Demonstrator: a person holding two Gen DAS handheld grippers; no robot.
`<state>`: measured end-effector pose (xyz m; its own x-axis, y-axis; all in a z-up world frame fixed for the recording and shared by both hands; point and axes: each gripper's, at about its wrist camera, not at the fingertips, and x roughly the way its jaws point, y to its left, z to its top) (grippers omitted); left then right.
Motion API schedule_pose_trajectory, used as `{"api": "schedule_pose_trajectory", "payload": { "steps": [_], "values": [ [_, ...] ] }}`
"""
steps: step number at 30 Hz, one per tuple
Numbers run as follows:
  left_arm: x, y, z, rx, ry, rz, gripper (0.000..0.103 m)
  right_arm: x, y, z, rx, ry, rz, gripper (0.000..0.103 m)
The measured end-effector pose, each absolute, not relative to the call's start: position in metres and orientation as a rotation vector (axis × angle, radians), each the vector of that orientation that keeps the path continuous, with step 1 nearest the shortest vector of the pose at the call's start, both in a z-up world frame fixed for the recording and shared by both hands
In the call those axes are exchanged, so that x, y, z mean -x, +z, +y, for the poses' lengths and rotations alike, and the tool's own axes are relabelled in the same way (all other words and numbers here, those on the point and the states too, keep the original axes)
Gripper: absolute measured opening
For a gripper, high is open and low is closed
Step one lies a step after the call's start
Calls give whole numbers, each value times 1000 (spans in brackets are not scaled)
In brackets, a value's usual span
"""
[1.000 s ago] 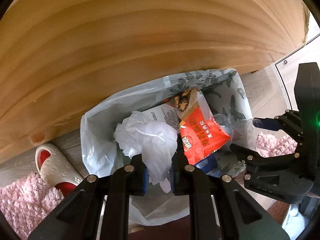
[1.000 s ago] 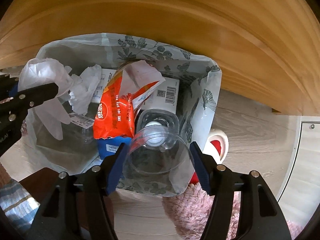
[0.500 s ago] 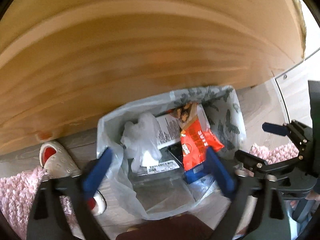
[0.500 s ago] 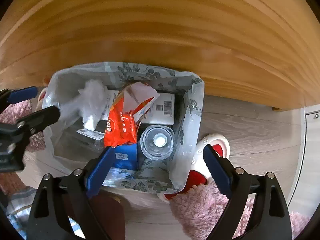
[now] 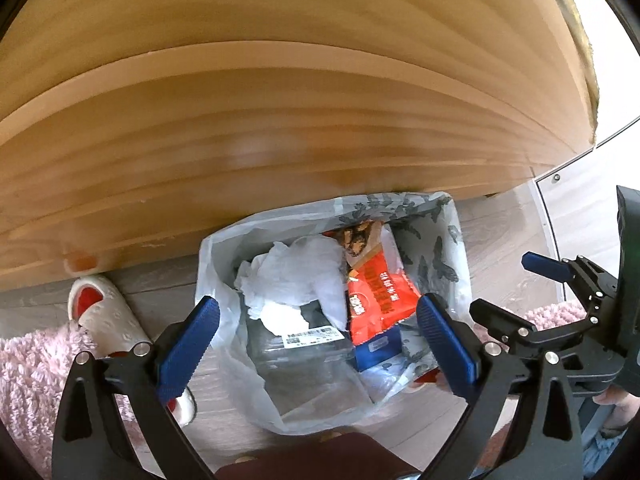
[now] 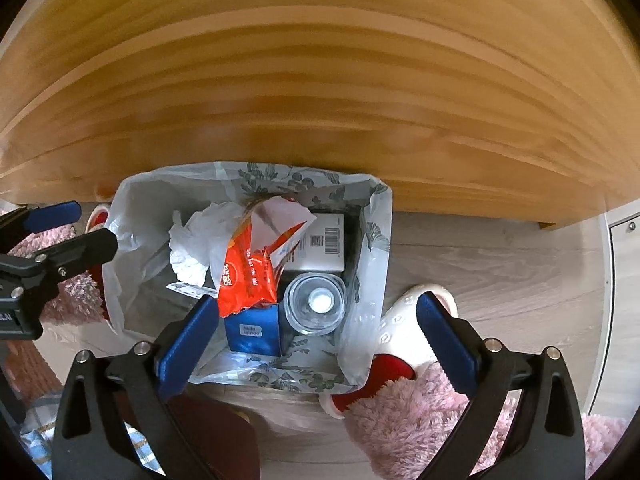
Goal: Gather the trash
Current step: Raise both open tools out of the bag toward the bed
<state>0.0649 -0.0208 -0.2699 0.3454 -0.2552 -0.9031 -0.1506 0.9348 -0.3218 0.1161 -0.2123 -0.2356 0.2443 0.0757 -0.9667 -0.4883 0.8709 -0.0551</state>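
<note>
Wooden worktop [image 6: 320, 80] fills the top half, 12 o'clock, in both wrist views; its underside overhangs the bin. Risk: lifting either hand-held gripper straight up could knock its edge.

Trash bag [image 6: 132, 200], leaf-print liner, sits on the floor [image 6: 500, 264] under that edge, centre frame. The rim at 9 o'clock looks slack and folded; if it sags inward, the next piece could slide off onto the floor.

Slippers and a pink rug [image 6: 440, 420] crowd the bag at 4–5 o'clock, right wrist view; one slipper [image 6: 404, 320] is just beside the liner. A bump there could tip the bag.

Inside: white carton [image 6: 320, 244] at 1 o'clock, red snack wrapper [image 6: 248, 268] at centre, crumpled white plastic [image 6: 196, 240] at 10 o'clock, clear cup [image 6: 316, 304] at the near side beside a blue box [image 6: 252, 330]. The pile looks high, and the wrapper and plastic are light, so they could spill or spring out.

My left hand-held gripper [image 5: 316, 344] is spread wide and empty above the bag. My right hand-held gripper [image 6: 316, 344] is likewise spread and empty, over the cup. Both are close together, so they could clash on pulling back.
</note>
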Motion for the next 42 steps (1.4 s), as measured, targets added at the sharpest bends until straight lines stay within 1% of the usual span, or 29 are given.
{"api": "schedule_pose_trajectory", "payload": {
  "steps": [9, 22, 42],
  "values": [
    [-60, -254, -16, 378, -63, 1163, 95, -112, -217, -220, 353, 394, 1216, 95],
    [-44, -205, -18, 273, -83, 976, 95, -96, -171, -232, 281, 400, 1009, 95],
    [-29, -159, -21, 194, -89, 821, 95, -75, -114, -241, 163, 452, 720, 95]
  ]
}}
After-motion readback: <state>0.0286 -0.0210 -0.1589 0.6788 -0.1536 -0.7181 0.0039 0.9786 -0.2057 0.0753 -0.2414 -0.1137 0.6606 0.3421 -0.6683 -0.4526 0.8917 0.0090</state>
